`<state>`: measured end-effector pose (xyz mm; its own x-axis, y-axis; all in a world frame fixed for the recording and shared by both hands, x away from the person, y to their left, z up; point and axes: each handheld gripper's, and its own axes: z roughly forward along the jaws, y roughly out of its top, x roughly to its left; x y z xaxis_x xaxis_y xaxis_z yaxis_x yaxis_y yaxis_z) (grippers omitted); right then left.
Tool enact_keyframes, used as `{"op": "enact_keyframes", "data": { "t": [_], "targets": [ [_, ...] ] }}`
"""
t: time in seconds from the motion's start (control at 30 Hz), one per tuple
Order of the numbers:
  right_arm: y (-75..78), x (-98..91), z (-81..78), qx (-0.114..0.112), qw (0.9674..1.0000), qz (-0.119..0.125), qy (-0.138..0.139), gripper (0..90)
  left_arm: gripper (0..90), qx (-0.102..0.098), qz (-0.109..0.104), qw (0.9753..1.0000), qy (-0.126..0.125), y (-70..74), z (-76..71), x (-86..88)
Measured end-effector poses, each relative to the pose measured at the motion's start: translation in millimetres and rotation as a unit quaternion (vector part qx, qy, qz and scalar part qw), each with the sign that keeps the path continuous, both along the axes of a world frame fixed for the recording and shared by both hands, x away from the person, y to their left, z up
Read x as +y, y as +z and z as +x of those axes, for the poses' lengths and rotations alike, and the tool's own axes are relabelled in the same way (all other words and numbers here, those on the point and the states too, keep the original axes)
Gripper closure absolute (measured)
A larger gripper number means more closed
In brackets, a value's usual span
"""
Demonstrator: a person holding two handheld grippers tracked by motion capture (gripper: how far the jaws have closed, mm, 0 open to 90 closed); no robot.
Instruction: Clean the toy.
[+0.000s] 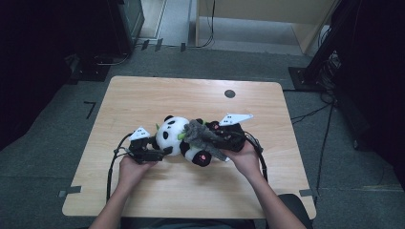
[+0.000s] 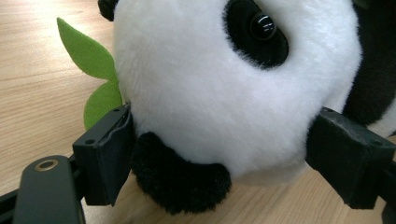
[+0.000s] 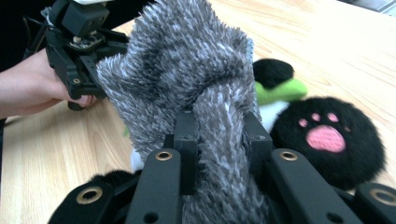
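Panda plush toy (image 1: 177,135), lying on its side near the middle of the wooden table (image 1: 143,95), with a grey fuzzy cloth (image 1: 200,136) draped over its body. The toy's white head (image 2: 224,93) is clasped between the widely spread jaws of the left gripper (image 1: 154,147), whose pads (image 2: 109,154) press into the fur on either side, just beside a green felt leaf (image 2: 88,56). A fold of the cloth (image 3: 219,126) is pinched between the nearly closed jaws of the right gripper (image 3: 219,140), above a black foot with a pink paw print (image 3: 327,137).

The step is judged to be the working of the cloth over or off the toy. It is best done with the head kept firmly anchored while the cloth is drawn slowly along the body, so that the pinch is not lost and the leaf is not snagged.

The left hand (image 1: 133,168) is held low and level at the toy's head; the right hand (image 1: 244,155) is cupped under its gripper (image 1: 224,138) at the toy's lower body, both forearms converging from the near edge.
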<state>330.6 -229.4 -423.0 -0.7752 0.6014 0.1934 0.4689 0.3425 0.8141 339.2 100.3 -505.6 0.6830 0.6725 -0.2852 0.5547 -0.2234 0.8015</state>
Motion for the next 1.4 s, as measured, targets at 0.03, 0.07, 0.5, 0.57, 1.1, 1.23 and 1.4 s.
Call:
{"op": "enact_keyframes", "data": {
  "t": [0.03, 0.07, 0.5, 0.57, 1.1, 1.23, 1.4],
  "targets": [
    [-0.6, -1.8, -0.7, 0.003, 1.0000, 0.000, -0.002, 74.3, 14.2, 0.000, 0.001, 1.0000, -0.001, 0.0, 0.0, 0.2],
    [-1.6, -3.7, -0.8, 0.004, 1.0000, 0.000, -0.003, 74.3, 14.2, 0.000, 0.001, 1.0000, -0.001, 0.1, 0.0, 0.2],
    [-10.6, -23.2, -8.9, 0.033, 0.9991, -0.014, -0.024, 74.1, 14.1, -0.002, 0.008, 0.9999, -0.009, 1.5, 0.8, 0.7],
    [-12.0, -25.2, -9.9, 0.034, 0.9990, -0.016, -0.026, 74.1, 14.1, -0.002, 0.009, 0.9999, -0.010, 1.8, 1.3, 0.6],
    [-27.7, -38.6, -12.1, 0.071, 0.9958, -0.041, -0.041, 73.8, 13.6, 0.006, 0.006, 0.9998, -0.019, 2.5, 4.9, 1.5],
    [-30.8, -42.5, -11.5, 0.079, 0.9946, -0.047, -0.049, 73.9, 13.3, 0.007, 0.004, 0.9998, -0.019, 2.7, 5.2, 1.6],
    [-33.3, -47.1, -11.1, 0.086, 0.9920, -0.069, -0.062, 74.2, 13.3, 0.005, 0.004, 0.9998, -0.019, 3.0, 5.3, 1.5]
  ]
}}
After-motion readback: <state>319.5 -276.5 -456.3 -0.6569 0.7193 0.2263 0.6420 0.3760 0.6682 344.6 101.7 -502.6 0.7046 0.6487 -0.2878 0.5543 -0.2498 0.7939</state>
